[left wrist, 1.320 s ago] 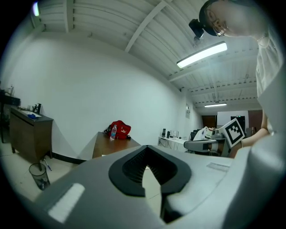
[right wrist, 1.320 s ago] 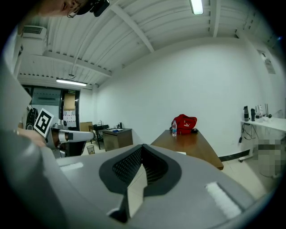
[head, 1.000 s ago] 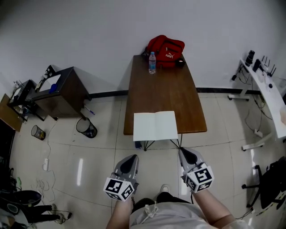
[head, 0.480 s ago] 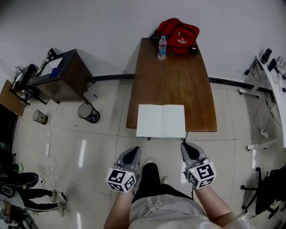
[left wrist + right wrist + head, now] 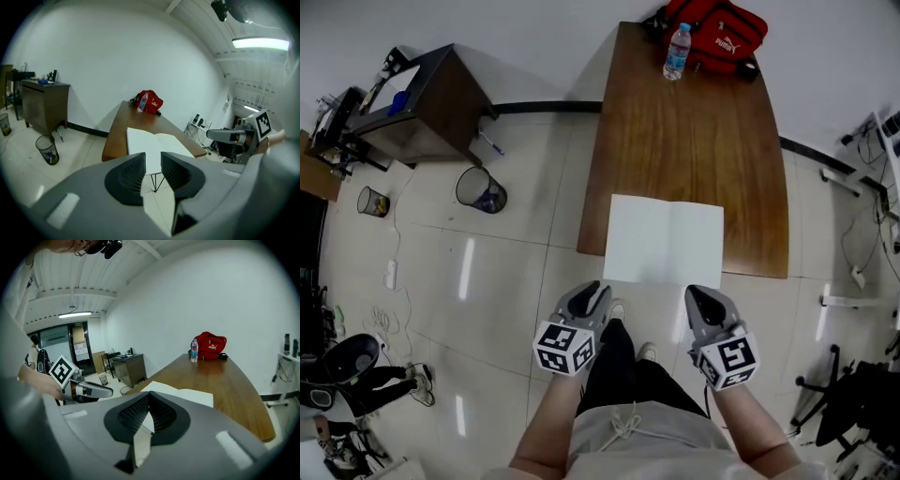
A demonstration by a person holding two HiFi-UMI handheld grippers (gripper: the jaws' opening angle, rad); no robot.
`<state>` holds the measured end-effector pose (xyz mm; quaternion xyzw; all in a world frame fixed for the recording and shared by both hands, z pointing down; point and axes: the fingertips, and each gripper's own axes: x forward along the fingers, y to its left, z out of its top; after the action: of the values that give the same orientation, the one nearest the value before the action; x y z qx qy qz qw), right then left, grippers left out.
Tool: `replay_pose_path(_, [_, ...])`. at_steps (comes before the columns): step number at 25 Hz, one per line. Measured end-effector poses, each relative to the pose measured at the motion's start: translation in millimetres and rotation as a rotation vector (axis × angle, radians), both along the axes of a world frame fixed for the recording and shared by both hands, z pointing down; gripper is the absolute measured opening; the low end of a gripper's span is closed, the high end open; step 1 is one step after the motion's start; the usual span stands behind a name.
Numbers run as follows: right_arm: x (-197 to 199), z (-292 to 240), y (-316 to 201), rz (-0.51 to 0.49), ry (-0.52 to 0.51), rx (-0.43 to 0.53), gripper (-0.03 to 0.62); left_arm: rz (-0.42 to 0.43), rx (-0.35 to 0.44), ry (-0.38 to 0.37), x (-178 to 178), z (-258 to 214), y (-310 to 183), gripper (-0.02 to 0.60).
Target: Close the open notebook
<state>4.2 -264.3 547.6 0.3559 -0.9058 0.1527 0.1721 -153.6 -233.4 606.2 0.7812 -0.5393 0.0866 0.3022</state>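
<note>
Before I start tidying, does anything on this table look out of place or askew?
The open notebook sticks out past the near edge of the table, partly unsupported. The bottle stands upright beside the red bag; nothing looks spilled.

The notebook (image 5: 663,241) is open; it lies flat with its pages facing up; both pages are plain white; a thin fold runs down the middle, from the far edge to the near edge; the left page and the right page look about the same size; the pages lie smooth and are not lifted; it sits at the near end of the long brown table (image 5: 694,131), about in the middle from side to side; its near edge sticks out a little past the table's edge; it sits a bit crooked to that edge.
</note>
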Motion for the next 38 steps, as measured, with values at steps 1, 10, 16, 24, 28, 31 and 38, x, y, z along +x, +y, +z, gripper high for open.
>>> replay_pose_path(1, [-6,6,-5,-0.003,0.006,-0.009,0.006,0.003,-0.022,0.008,-3,10,-6,0.1])
replay_pose_path(10, [-37,46,-24,-0.012,0.049,-0.066,0.006,0.051,-0.19,0.054,-10,84,-38,0.176])
replay_pose_path(16, [-27,61,-25,0.004,0.07,-0.091,0.006,0.061,-0.221,0.139,-7,99,-41,0.178])
replay_pose_path(24, [-28,58,-22,0.002,0.054,-0.073,0.006,0.052,-0.208,0.128,-7,88,-39,0.092])
replay_pose_path(28, [-27,42,-19,0.001,0.039,-0.049,0.006,0.065,-0.167,0.08,-8,63,-40,0.071])
replay_pose_path(31, [-22,32,-18,0.001,0.029,-0.029,0.006,0.09,-0.122,0.033,-1,37,-44,0.063])
replay_pose_path(38, [8,-2,-9,0.053,0.007,0.028,0.006,0.142,-0.041,-0.001,39,-16,-42,0.051])
